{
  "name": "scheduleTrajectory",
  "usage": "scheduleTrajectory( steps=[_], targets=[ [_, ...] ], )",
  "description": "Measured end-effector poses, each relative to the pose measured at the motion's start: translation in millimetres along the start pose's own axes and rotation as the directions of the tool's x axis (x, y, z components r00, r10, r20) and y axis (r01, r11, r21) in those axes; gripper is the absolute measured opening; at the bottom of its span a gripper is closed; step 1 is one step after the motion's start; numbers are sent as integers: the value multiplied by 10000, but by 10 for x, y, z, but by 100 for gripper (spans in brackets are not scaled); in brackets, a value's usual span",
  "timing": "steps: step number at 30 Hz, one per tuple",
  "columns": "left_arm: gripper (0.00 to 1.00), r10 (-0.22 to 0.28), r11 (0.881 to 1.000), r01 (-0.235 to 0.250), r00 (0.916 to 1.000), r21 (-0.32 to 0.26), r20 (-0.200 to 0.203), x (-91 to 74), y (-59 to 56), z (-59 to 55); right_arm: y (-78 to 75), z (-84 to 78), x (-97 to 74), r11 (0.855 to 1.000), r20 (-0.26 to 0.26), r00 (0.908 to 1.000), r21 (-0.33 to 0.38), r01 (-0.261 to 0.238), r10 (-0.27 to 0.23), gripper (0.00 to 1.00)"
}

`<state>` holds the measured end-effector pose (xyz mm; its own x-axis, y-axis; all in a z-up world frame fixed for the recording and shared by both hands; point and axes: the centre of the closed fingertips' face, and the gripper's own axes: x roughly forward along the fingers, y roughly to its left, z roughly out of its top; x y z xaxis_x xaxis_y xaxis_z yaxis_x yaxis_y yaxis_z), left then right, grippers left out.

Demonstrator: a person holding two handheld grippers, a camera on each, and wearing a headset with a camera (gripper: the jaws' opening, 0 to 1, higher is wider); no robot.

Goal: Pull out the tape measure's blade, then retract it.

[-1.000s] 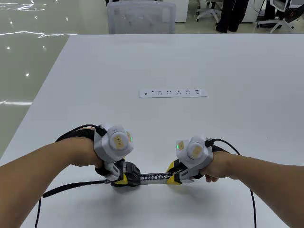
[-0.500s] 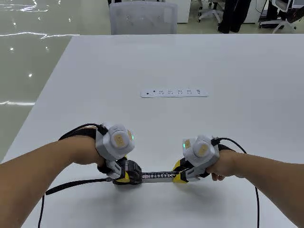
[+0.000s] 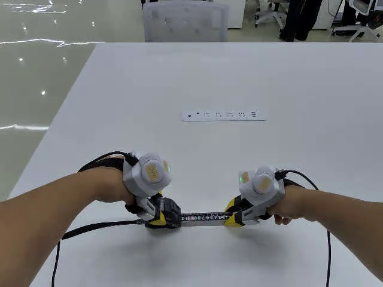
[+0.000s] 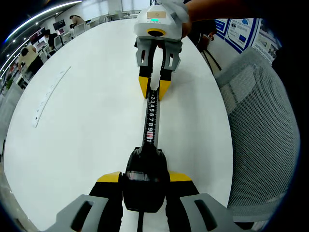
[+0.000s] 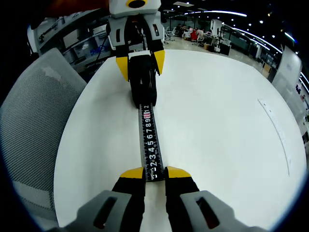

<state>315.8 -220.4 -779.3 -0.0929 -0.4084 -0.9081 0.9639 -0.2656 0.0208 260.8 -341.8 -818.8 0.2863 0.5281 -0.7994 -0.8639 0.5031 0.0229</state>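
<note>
Black numerals 2 to 9 are showing on the blade (image 5: 149, 140), its tip being pinched by the right gripper (image 5: 154, 173); the left gripper (image 4: 145, 179) is clamping the tape measure (image 5: 143, 79).

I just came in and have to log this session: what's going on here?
A person at a white table holds a gripper in each hand. The left gripper is shut on the tape measure, and the right gripper pinches the tip of the blade. The blade is out a short way, stretched straight between them just over the table, and is not yet retracted.
</note>
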Motion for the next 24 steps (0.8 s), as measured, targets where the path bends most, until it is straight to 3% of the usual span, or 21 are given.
scheduleTrajectory(
  steps=[24],
  targets=[
    [30,38,10000,-38,10000,8,-45,3,-6,3,-7,-172,-131,9998,-86,9999,169,137,-136,13]
  ],
)
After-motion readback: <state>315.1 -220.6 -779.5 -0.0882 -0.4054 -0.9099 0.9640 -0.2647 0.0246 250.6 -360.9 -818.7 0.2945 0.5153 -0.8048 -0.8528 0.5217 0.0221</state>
